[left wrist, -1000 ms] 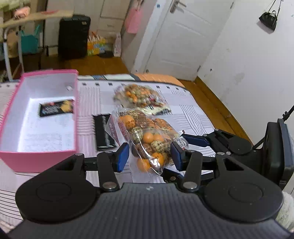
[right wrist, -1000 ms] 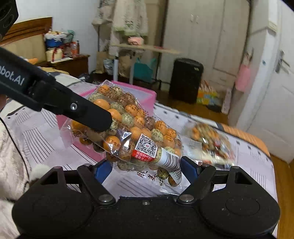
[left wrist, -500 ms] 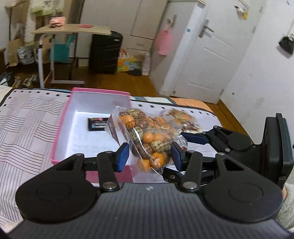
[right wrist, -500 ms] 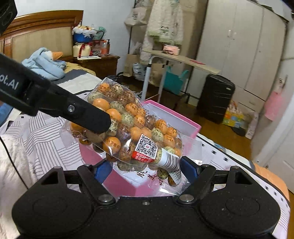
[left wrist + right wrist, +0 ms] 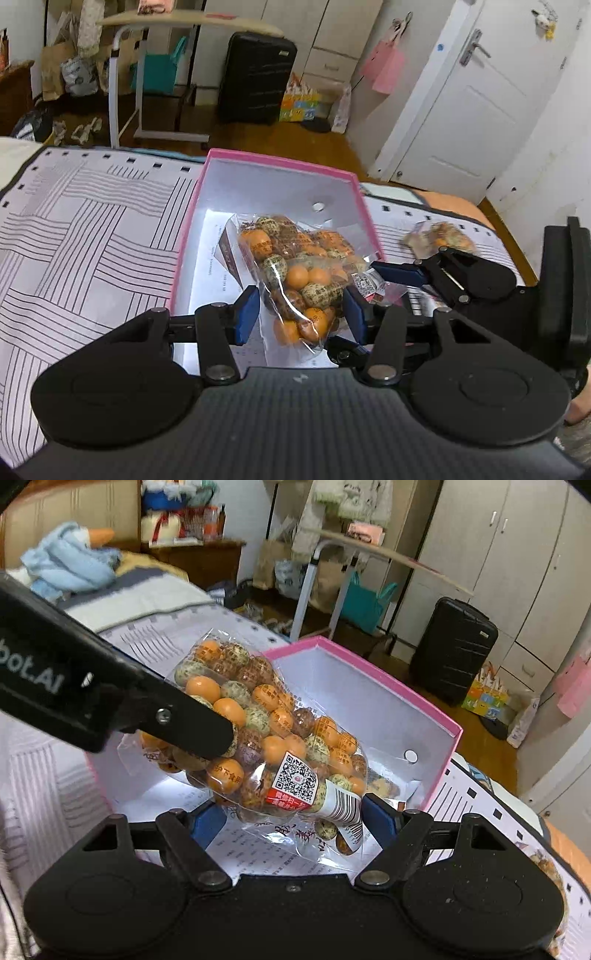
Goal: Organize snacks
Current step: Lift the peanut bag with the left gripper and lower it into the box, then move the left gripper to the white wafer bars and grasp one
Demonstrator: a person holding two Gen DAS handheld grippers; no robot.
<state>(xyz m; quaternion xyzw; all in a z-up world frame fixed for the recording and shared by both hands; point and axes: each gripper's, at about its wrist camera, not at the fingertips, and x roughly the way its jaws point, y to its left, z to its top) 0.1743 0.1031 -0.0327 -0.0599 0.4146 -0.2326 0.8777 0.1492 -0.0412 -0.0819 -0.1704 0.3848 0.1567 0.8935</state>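
Observation:
A clear bag of orange, brown and speckled egg-shaped snacks (image 5: pixel 299 277) hangs between both grippers above the open pink box (image 5: pixel 280 166). My left gripper (image 5: pixel 301 314) is shut on one end of the bag. My right gripper (image 5: pixel 293 816) is shut on the other end, by the QR-code label; the bag (image 5: pixel 266 731) fills its view over the pink box (image 5: pixel 388 679). A second bag of the same snacks (image 5: pixel 439 238) lies on the bed to the right of the box. The box floor under the bag is mostly hidden.
The box sits on a bed with a white, black-striped cover (image 5: pixel 85 236). A black suitcase (image 5: pixel 255 77), a white folding table (image 5: pixel 184 22) and a white door (image 5: pixel 480 92) stand beyond the bed. A blue cloth (image 5: pixel 70 565) lies near the headboard.
Both grippers have carried the bag leftward from the bed cover to above the pink box. The dark snack packet in the box is now hidden behind the bag.

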